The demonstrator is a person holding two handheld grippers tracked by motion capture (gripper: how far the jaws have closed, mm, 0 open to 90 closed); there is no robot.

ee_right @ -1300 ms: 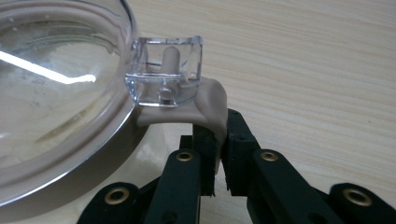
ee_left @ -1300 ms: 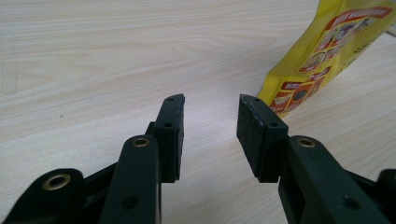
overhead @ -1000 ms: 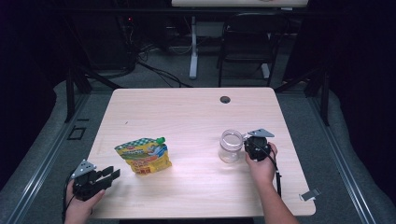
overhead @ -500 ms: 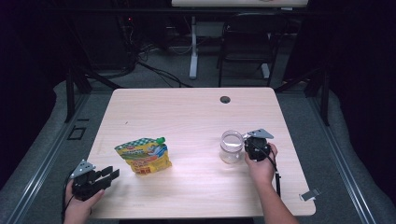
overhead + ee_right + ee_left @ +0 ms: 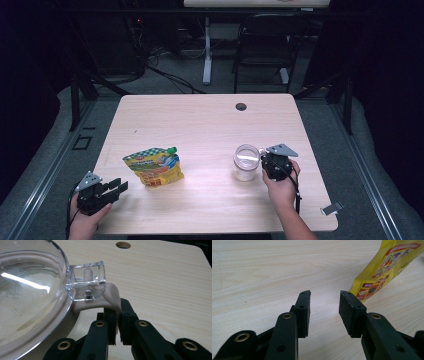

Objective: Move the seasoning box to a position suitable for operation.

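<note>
The clear glass jar stands right of centre in the high view, round and smooth, with a glossy domed lid and a beige rubbery tab under its clear plastic hinge block. My right gripper is clenched on that tab — the black jaws pinch it thin between them. Left of centre lies a yellow printed stand-up pouch with a green cap, crinkly and glossy, on the pale wood-grain table. My left gripper, at the lower left, stands half open with nothing between its pads — the pouch's corner is just beyond the right one.
</note>
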